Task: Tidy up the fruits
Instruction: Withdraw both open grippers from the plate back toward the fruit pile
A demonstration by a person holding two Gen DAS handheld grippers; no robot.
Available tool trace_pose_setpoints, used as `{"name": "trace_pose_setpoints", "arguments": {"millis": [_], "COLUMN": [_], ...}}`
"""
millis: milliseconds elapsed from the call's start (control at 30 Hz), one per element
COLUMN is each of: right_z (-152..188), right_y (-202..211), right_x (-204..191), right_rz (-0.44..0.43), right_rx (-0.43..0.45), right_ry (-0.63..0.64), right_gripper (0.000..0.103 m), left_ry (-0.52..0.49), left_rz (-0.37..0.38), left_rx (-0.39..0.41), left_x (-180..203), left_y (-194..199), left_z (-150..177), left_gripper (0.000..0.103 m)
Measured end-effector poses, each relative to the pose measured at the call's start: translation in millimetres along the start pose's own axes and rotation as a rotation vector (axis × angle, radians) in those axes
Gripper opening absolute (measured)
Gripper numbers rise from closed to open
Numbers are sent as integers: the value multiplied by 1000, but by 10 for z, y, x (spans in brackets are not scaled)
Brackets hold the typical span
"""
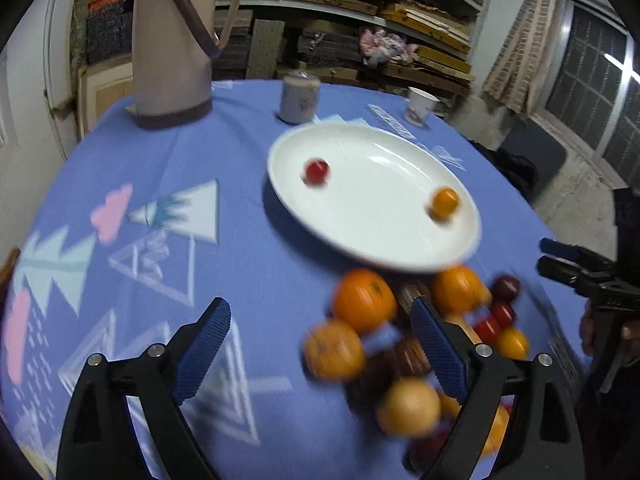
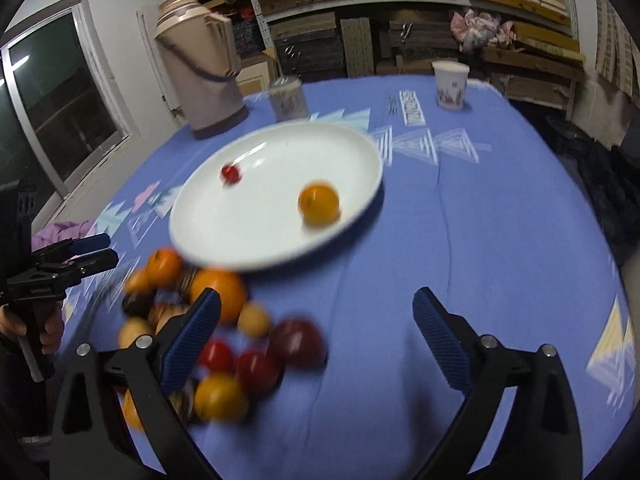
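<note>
A white oval plate (image 1: 360, 224) (image 2: 260, 220) lies on the blue patterned tablecloth. It holds a small red fruit (image 1: 317, 171) (image 2: 231, 173) and a small orange fruit (image 1: 445, 202) (image 2: 319, 204), well apart. In front of the plate sits a blurred pile of fruit (image 1: 362, 298) (image 2: 218, 292): oranges, small red and yellow ones, and dark ones. My left gripper (image 1: 320, 312) is open above the pile's left side, nothing between its pads. My right gripper (image 2: 318, 300) is open over the pile's right edge and bare cloth, holding nothing.
A tall beige thermos (image 1: 172, 48) (image 2: 200, 68), a small canister (image 1: 300, 98) (image 2: 288, 98) and a paper cup (image 1: 420, 106) (image 2: 450, 84) stand behind the plate. Stacked shelves fill the back wall. A hand holds the other gripper's handle at each view's side edge.
</note>
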State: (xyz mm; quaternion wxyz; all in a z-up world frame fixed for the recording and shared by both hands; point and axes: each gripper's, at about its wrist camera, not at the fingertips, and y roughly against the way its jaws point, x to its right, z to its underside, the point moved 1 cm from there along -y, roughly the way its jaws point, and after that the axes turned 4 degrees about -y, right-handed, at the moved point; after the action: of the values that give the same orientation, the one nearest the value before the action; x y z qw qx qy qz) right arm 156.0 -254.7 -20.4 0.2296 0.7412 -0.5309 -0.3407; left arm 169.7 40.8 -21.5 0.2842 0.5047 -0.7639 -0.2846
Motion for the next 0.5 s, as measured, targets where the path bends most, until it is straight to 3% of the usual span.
{"name": "trace_pose_setpoints", "arguments": {"millis": [167, 333, 400, 467, 500], "right_z": [421, 822, 954, 1037, 1093], "right_y": [168, 336, 362, 349, 327], "right_x": [-186, -517, -665, -770, -841], "right_rz": [14, -68, -101, -122, -125], "right_rx": [-4, -26, -45, -67, -79], "right_ry": [75, 214, 275, 321, 346], "right_gripper": [94, 93, 83, 66, 63], "left_ry": [41, 119, 87, 58, 48], "left_rz": [3, 46, 31, -5, -15], "left_rx": [39, 28, -4, -17, -23], "left_x": [94, 147, 203, 251, 271], "left_y": [178, 276, 266, 277, 287], "left_z": [295, 522, 580, 651, 684], "left_gripper": [92, 95, 95, 95, 95]}}
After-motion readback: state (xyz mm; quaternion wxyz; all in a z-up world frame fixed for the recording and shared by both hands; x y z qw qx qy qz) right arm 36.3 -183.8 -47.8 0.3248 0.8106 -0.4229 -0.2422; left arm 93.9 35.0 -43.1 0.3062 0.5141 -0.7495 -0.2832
